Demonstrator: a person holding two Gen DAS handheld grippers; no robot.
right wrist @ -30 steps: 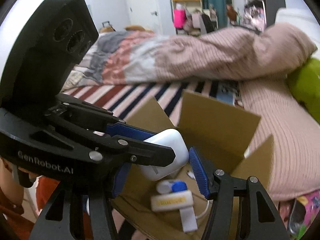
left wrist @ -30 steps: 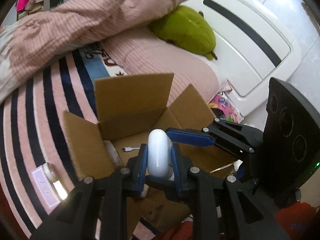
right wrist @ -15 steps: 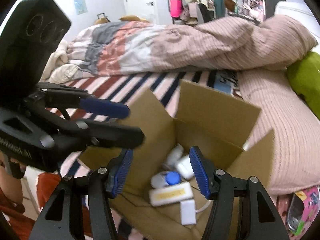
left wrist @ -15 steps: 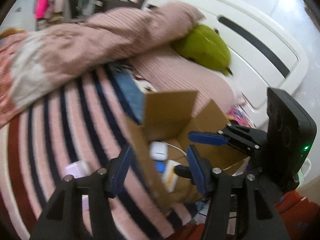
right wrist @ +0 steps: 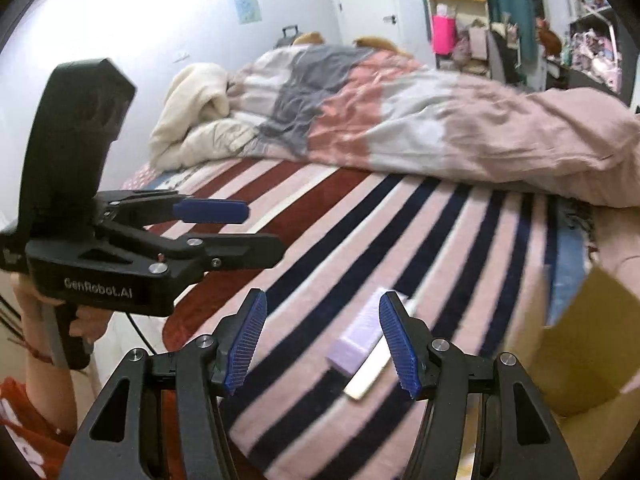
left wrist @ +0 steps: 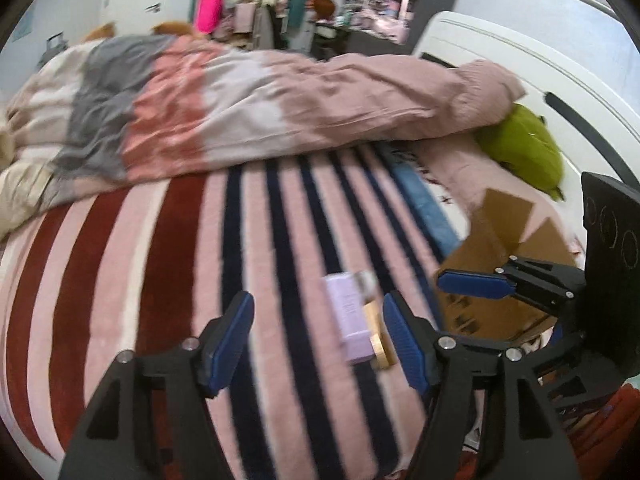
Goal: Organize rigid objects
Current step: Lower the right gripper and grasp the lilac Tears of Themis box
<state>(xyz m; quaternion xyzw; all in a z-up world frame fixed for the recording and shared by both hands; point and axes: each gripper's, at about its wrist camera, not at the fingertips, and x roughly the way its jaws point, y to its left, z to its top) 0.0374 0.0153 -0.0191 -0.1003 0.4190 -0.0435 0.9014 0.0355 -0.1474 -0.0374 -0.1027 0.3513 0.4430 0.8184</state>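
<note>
We are over a bed whose striped blanket (left wrist: 280, 240) carries the last loose things. The lilac box (left wrist: 350, 320) lies flat just beside a gold bar (left wrist: 380, 340), near the cardboard box (left wrist: 492, 248). Our left gripper (left wrist: 318, 344) has just been opening and is empty; the right gripper (right wrist: 322, 344) stands released, empty too. The lilac box looks light, stiff and smooth-sided, so we would pinch its long sides.

Lilac rectangular box (left wrist: 351, 322) lies flat on striped blanket, long side running along the stripes. Thin gold-beige flat item (left wrist: 380, 336) lies touching its right edge. Open brown cardboard box (left wrist: 496, 276) stands near, right of both, flaps up.
</note>
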